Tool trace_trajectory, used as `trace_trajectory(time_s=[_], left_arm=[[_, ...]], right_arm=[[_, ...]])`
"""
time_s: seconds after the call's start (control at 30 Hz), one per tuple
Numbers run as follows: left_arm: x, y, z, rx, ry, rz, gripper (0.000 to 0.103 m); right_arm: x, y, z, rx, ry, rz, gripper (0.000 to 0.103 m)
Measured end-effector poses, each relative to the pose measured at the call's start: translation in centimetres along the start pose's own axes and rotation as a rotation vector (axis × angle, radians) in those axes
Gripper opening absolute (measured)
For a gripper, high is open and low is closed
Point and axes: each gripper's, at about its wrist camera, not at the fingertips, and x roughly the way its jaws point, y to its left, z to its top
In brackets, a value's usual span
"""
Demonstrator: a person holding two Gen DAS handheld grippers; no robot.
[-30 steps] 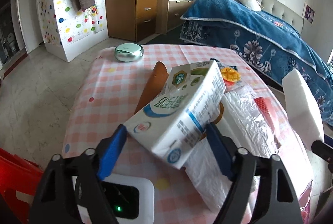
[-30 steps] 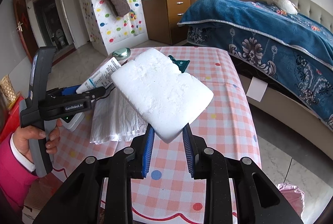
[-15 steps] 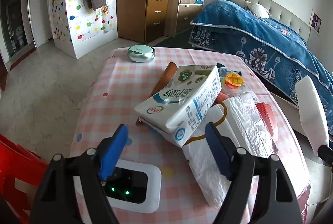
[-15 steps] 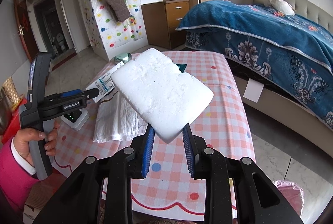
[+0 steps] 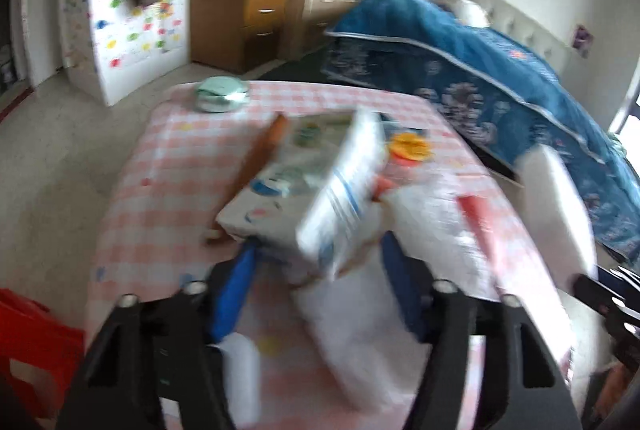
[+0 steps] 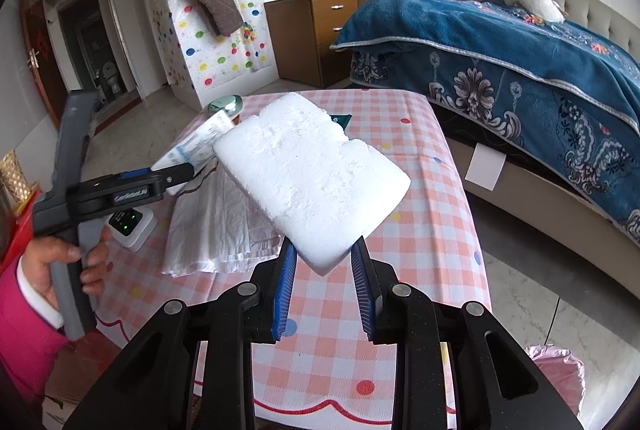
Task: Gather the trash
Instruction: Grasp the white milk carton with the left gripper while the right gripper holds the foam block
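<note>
Foam: the white, rough-edged slab of polystyrene foam [image 6: 316, 182] was up in the air, pinched at its near corner by the right tool [image 6: 324, 290], blue pads pressed onto it from both sides.
Carton: the white-and-blue printed cardboard carton [image 5: 316, 190] sat tilted, directly ahead of the left tool [image 5: 316, 290], its near corner reaching in between the blue pads.
Long axis: it ran away from that tool, rising toward the far end.
Left tool: spread, pads either side of the carton's corner; the view was smeared with motion, so contact could not be told.
Nearer hand: the left by a long way; the right was already loaded.
Underneath: a crumpled white plastic bag [image 6: 212, 222] lay on the pink-checked worktop [image 6: 436, 198], the carton's end over it.
Around: a small white device with green lights [image 6: 130, 224] lay beside the left tool, a round pale-green tin [image 5: 220, 96] at the far edge, a blue-covered bed [image 6: 520, 70] beyond.
Next, likely: closing across the carton's short width.
</note>
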Motion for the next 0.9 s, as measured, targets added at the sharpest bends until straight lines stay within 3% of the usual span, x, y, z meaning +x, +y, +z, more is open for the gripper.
trace_trajectory(time_s=[0.1,0.17,0.23,0.3,0.5,0.67,0.8,0.87,0.9], left_arm=[[-0.4,-2.0,-0.4,0.054,0.003,-0.066,0.049],[-0.8,-2.9,-0.6,0.092,-0.016,-0.044,0.050],[-1.1,-2.9,-0.5,0.091,-0.038,0.038,0.089],[-1.4,-2.2,-0.4,0.057,-0.072,0.093,0.096],[0.3,0.9,0.4,-0.022,-0.031,0.123,0.096],[2.0,3.3,1.5,-0.139,0.005,0.072,0.096],[3.0,3.7,2.1,-0.141,0.026,0.041,0.095],[3.6,3.7,2.1,-0.135,0.049,0.013,0.090],[3.7,3.7,2.2,-0.140,0.060,-0.005,0.079]], right_arm=[[0.2,0.0,-0.1,0.002,0.004,0.002,0.029],[0.1,0.0,-0.2,0.004,0.005,0.003,0.029],[0.1,-0.1,-0.3,0.004,0.005,0.003,0.029],[0.1,-0.1,-0.4,0.003,0.005,0.003,0.029],[0.6,-0.2,-0.5,0.006,0.017,0.008,0.029],[1.5,-0.3,-0.2,0.005,0.028,0.002,0.029],[2.1,-0.4,-0.1,0.005,0.037,-0.001,0.029],[2.2,-0.4,-0.1,0.003,0.038,-0.001,0.029],[2.2,-0.4,-0.1,0.002,0.038,-0.001,0.029]])
